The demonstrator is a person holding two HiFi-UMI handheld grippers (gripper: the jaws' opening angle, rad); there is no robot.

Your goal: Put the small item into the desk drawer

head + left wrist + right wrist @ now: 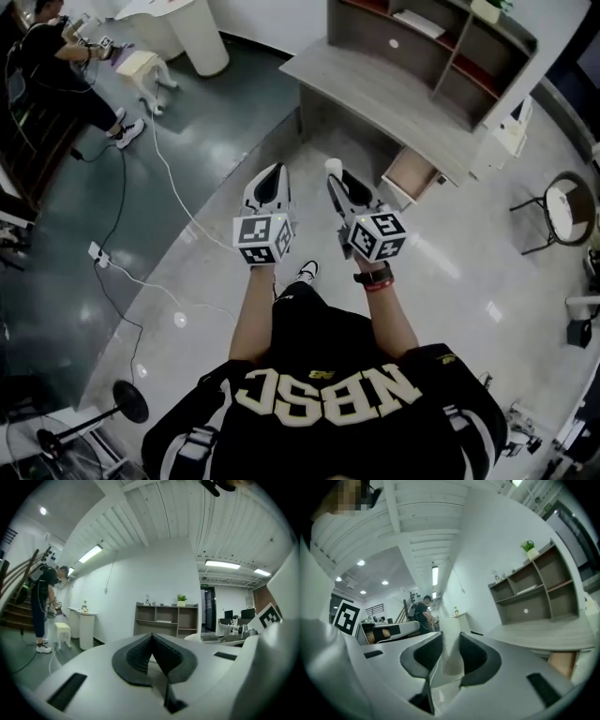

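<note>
My right gripper (336, 180) is shut on a small white item (332, 166), held in the air in front of the desk (375, 89). In the right gripper view the white item (451, 644) stands upright between the dark pads (474, 654), which press on both its sides. The desk drawer (411, 175) hangs pulled out under the desktop, ahead and to the right of that gripper; its wooden inside (562, 663) shows at the right edge. My left gripper (272, 175) hovers beside the right one, its jaws shut (151, 641) with nothing between them.
A shelf unit (441, 42) sits on the desk. Another person (56, 66) stands far left by a white stool (141, 66) and a round white stand (202, 37). A white cable and power strip (98, 253) cross the floor. A chair (567, 202) stands at right.
</note>
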